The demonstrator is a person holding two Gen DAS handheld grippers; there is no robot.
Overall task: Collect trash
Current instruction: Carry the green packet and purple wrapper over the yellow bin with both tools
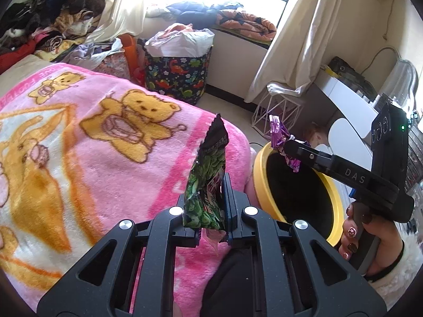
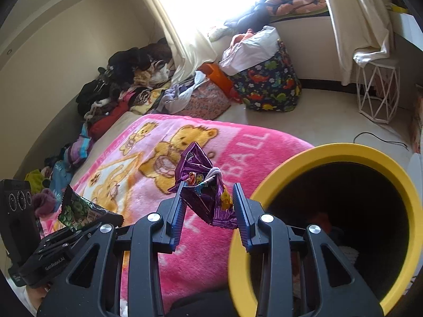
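Note:
My left gripper (image 1: pixel 208 200) is shut on a green and black snack wrapper (image 1: pixel 208 179), held upright above the pink bear blanket (image 1: pixel 87 137). My right gripper (image 2: pixel 208 200) is shut on a crumpled purple candy wrapper (image 2: pixel 203 192); its fingers stand apart around the bulky wrapper. In the left wrist view the right gripper (image 1: pixel 288 145) holds the purple wrapper (image 1: pixel 280 137) at the rim of the yellow trash bin (image 1: pixel 264 185). The bin (image 2: pixel 343 150) is just right of the right gripper, its dark inside holding some items. The left gripper (image 2: pixel 68 227) with the green wrapper (image 2: pixel 79 211) shows at lower left.
A dinosaur-print fabric basket (image 1: pixel 179 76) stuffed with bags stands on the floor near the window. A white wire stool (image 2: pixel 378 92) stands by the curtain. Piled clothes (image 2: pixel 127 84) lie along the wall past the blanket. A white desk (image 1: pixel 351 100) is at right.

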